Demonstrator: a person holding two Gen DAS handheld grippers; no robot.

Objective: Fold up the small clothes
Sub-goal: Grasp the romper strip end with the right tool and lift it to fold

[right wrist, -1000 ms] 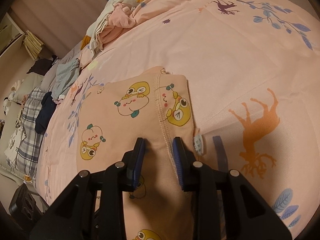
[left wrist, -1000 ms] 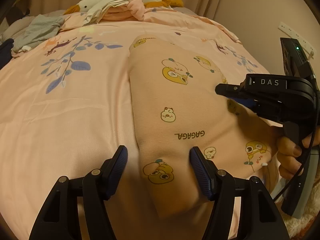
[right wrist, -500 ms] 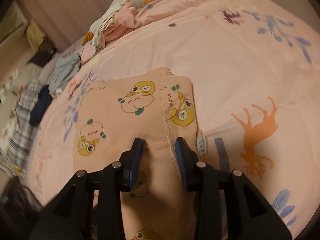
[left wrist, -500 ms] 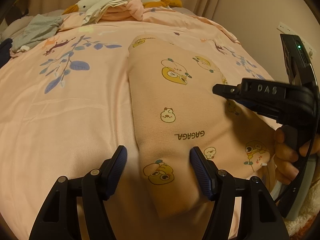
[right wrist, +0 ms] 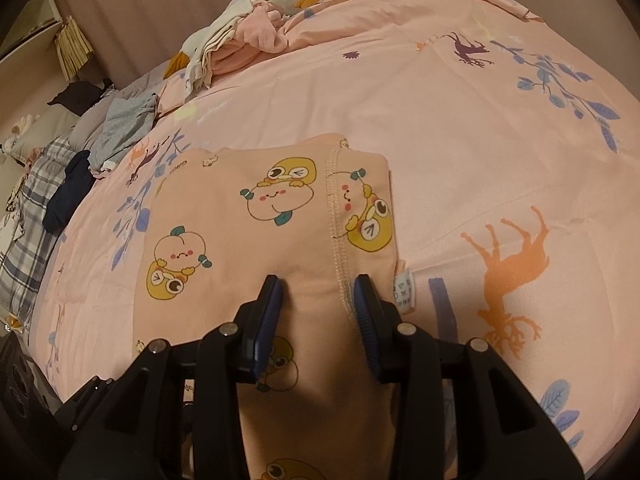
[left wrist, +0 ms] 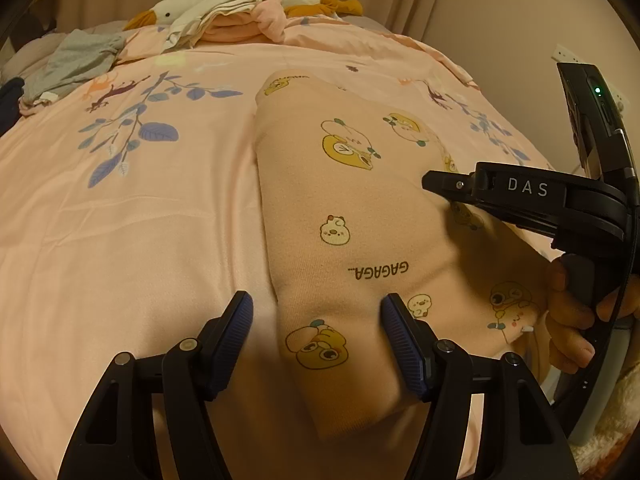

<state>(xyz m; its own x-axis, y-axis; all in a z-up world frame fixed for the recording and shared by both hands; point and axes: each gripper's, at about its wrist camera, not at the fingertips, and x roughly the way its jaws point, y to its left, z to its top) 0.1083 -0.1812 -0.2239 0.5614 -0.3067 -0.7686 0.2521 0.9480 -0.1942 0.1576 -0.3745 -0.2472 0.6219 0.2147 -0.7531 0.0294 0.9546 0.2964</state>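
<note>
Both wrist cams sit close behind their own fingers, angled down along the pink bedspread [left wrist: 120,240] toward the clothes pile [left wrist: 240,12] at its far end; both see the printed garment [left wrist: 360,208], left cam also catches the right gripper [left wrist: 440,184]

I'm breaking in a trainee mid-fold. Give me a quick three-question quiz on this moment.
1. True or false: the left gripper is clamped shut on the peach cartoon-print garment.
2. What lies between the right gripper's fingers? A) stitched seam fabric B) the white care label C) bare bedsheet
3. Which word is printed on the garment near the left gripper?

Key: 1. False, its fingers straddle the fold without pressing. 2. A; the jaws are opening. 3. GAGAGA.
</note>
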